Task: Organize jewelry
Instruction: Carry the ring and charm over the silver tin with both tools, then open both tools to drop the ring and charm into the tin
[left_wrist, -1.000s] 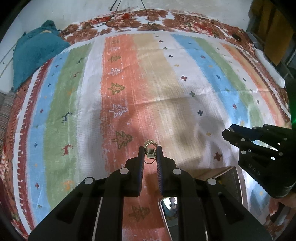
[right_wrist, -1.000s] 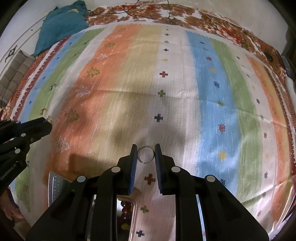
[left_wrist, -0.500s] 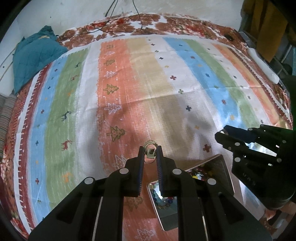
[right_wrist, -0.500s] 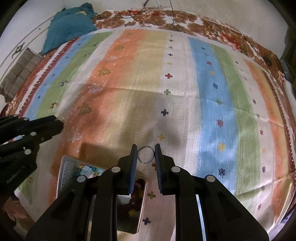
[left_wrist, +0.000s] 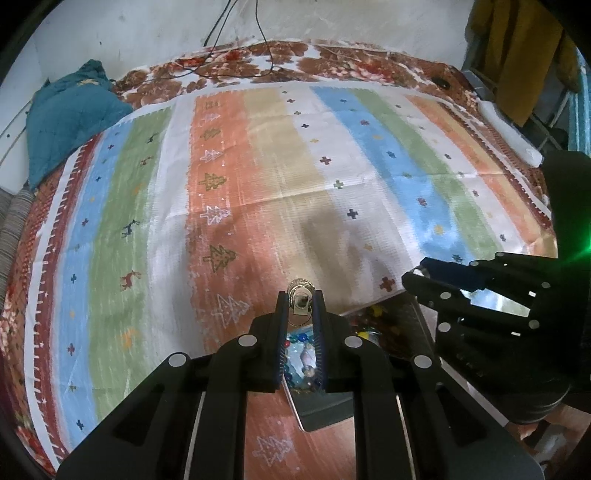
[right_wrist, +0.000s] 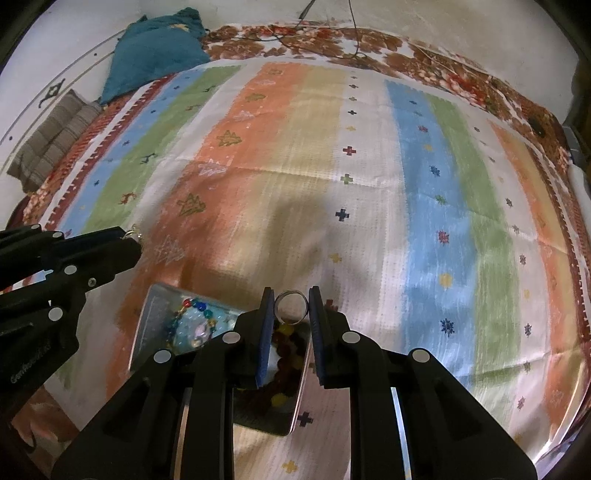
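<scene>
My left gripper (left_wrist: 300, 301) is shut on a small gold ornate ring (left_wrist: 301, 293), held above the metal tray (left_wrist: 325, 410). My right gripper (right_wrist: 290, 308) is shut on a plain silver ring (right_wrist: 291, 305), also above the tray (right_wrist: 147, 321). The tray lies on the striped cloth and holds coloured bead bracelets (right_wrist: 192, 325) on its left side and dark red and yellow beads (right_wrist: 286, 354) on its right. The right gripper shows at the right of the left wrist view (left_wrist: 421, 277). The left gripper shows at the left of the right wrist view (right_wrist: 129, 240).
A striped cloth with tree and cross patterns (left_wrist: 295, 177) covers the bed. A teal cushion (left_wrist: 70, 118) lies at the far left corner, a grey striped pillow (right_wrist: 51, 140) beside it. Cables (left_wrist: 240, 55) trail at the far edge. A white object (left_wrist: 509, 136) lies at the right edge.
Both grippers have pulled back toward me with their rings still held. The metal tray with beads has come into full view under them.
</scene>
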